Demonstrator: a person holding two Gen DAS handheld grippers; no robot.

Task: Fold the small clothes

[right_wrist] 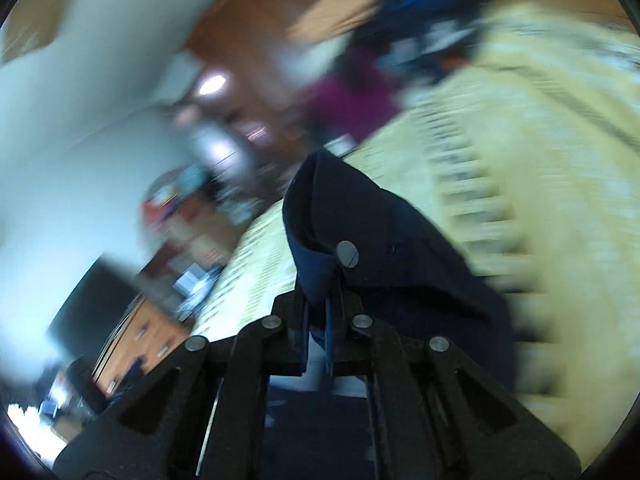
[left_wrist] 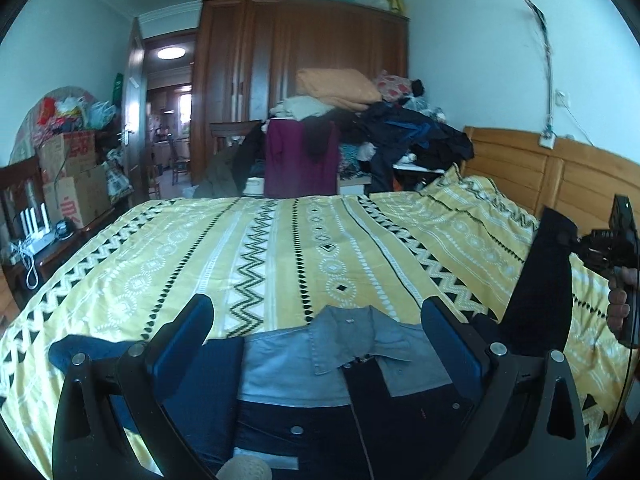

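Note:
A small shirt [left_wrist: 280, 364] with a light blue-grey collar and a dark navy body lies flat on the yellow patterned bedspread [left_wrist: 280, 248], close to the near edge. My left gripper [left_wrist: 318, 312] hovers just over it, open wide, one blue pad on each side of the collar. At the right, a hand holds my right gripper [left_wrist: 568, 238] raised above the bed, and the shirt's dark sleeve [left_wrist: 540, 288] hangs from it. The blurred right wrist view shows my right gripper [right_wrist: 316, 300] shut on this navy sleeve [right_wrist: 384, 240], which drapes over the fingers.
A heap of clothes [left_wrist: 380, 120] stands beyond the bed's far side, in front of a brown wardrobe [left_wrist: 304, 60]. The wooden headboard [left_wrist: 560, 176] is on the right. Cardboard boxes [left_wrist: 72, 176] and a side table with a router [left_wrist: 36, 236] are at the left.

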